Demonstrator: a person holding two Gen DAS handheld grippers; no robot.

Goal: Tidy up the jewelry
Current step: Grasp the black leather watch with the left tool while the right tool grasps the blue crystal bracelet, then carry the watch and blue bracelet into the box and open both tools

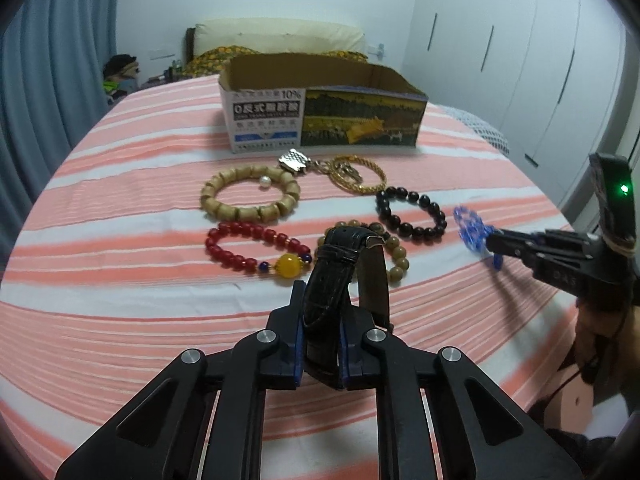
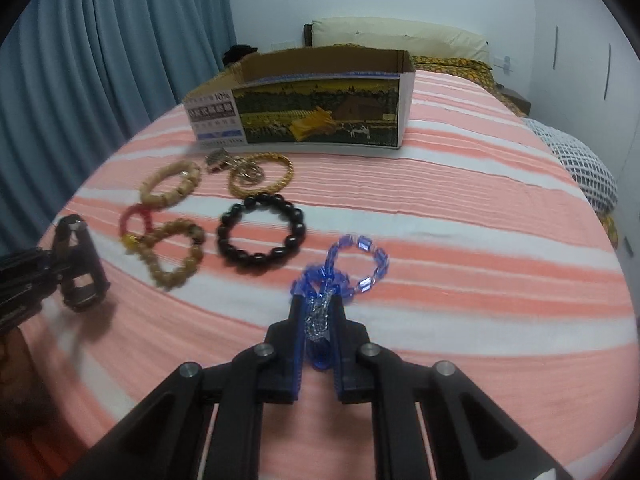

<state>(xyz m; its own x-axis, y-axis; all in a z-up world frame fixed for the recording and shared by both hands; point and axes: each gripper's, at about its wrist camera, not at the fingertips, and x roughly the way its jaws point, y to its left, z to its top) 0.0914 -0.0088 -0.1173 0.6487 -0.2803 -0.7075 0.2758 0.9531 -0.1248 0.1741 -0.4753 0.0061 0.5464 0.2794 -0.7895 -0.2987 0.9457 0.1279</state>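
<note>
The left tool (image 1: 320,344) is clamped on a black leather watch strap (image 1: 336,276), which stands up from between its fingers as a loop, long axis running away toward the cardboard box (image 1: 320,120) at the far side of the striped bed (image 1: 120,280). The right tool (image 2: 318,344) is closed on a blue crystal bracelet (image 2: 360,264); its free loop hangs out forward, also toward the box. Nearer than the box lie the other pieces: a pale wooden bead bracelet (image 1: 248,196) and a gold chain bracelet (image 1: 360,176) just before it, a black bead bracelet (image 1: 412,212) to their right, then a red bead bracelet (image 1: 256,248) and a brown bead bracelet (image 1: 396,256) farther from the box.
</note>
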